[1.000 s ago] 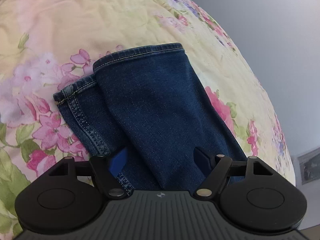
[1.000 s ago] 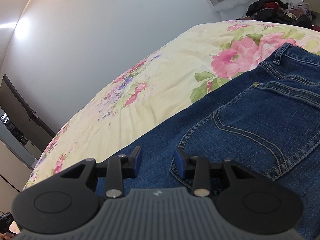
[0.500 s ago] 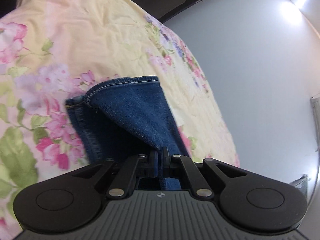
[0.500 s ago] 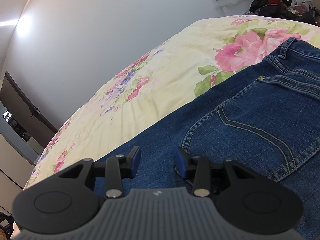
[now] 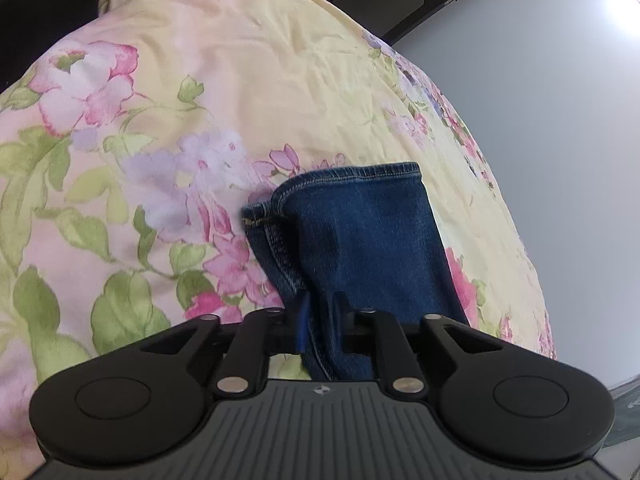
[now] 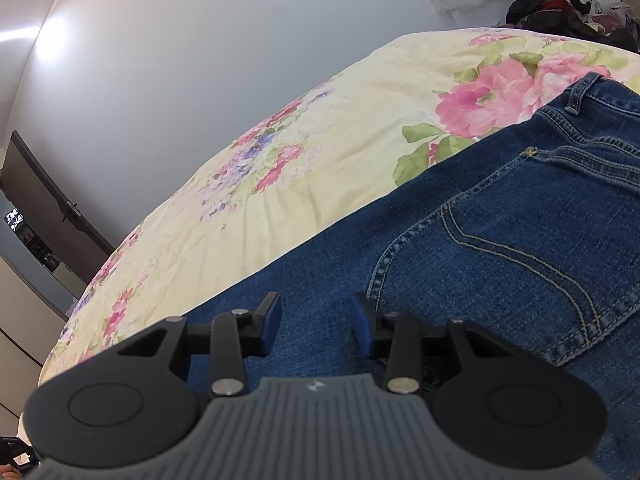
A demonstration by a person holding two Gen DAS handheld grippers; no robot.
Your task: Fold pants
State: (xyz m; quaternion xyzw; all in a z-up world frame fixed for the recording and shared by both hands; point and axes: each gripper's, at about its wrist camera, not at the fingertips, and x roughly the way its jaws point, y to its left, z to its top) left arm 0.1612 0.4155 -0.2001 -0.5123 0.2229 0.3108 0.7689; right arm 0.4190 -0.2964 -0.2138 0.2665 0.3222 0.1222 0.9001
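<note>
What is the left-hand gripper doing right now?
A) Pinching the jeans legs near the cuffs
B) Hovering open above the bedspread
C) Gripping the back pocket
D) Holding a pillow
A: the left gripper is closed on the bunched jeans just below the hemmed cuffs.

Open bedspread around the jeans, clutter only at the far corner

The bedspread (image 5: pixel 168 92) lies bare left of and beyond the jeans (image 5: pixel 360 232), whose leg bunches between the left gripper's (image 5: pixel 320 326) fingers; by the jeans (image 6: pixel 500 248) under the right gripper (image 6: pixel 316 322), bare cover reaches the wall (image 6: pixel 180 60), with a clothes pile (image 6: pixel 560 8) past the waistband.
</note>
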